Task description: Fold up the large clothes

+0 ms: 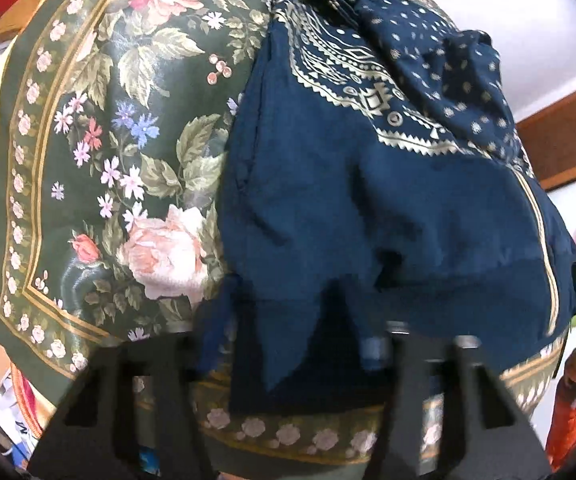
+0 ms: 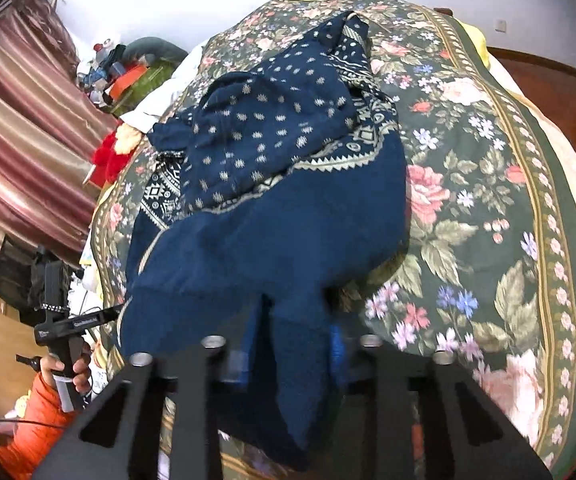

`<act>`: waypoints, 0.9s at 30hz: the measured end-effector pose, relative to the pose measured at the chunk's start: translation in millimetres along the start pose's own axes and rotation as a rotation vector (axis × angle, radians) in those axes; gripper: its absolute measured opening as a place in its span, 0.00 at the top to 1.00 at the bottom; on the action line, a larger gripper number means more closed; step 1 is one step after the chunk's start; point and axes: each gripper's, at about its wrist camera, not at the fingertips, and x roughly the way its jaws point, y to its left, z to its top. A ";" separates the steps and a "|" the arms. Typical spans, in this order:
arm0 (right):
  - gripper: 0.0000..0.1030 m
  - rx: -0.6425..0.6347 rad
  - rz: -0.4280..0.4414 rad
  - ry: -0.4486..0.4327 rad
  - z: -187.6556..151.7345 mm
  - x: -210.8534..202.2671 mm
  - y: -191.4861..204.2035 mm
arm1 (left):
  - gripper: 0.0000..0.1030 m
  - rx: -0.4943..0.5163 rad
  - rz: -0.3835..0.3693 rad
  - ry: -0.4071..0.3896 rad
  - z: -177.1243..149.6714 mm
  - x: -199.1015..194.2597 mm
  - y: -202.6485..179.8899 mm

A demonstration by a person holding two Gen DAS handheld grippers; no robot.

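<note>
Holding one edge of the blue garment [image 2: 271, 216] with both claws, you are at the start of the fold, I think, because most of the cloth lies bunched up in a heap. The garment sits on the flowered bedspread [image 2: 488, 200], near the middle of the bed, with its plain blue edge at the near side of the bed, close to you. Your right gripper [image 2: 288, 360] has blue cloth hanging down between its fingers, so it looks closed on the garment. Your left gripper [image 1: 288, 344] also has a flap of the same cloth drooping between its fingers, and it looks pinched on it too, though the tips are hidden under the cloth. The far part, with the little gold dots, is crumpled on top of itself. Next, I think you need to lift and pull this edge so the heap opens out flat before you fold it.
</note>
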 end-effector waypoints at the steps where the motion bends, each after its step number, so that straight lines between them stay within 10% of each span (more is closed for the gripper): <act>1: 0.84 -0.009 0.004 0.006 3.7 0.4 1.9 | 0.82 0.004 0.010 0.004 3.2 -0.7 -1.3; 15: 0.90 -0.126 0.015 -0.232 105.5 -32.6 32.6 | 0.88 0.158 -0.123 -0.361 113.4 -113.7 -70.8; 27: 0.91 -0.101 -0.140 -0.305 279.3 44.3 11.3 | 0.89 0.098 0.041 -0.415 261.2 -60.4 -91.6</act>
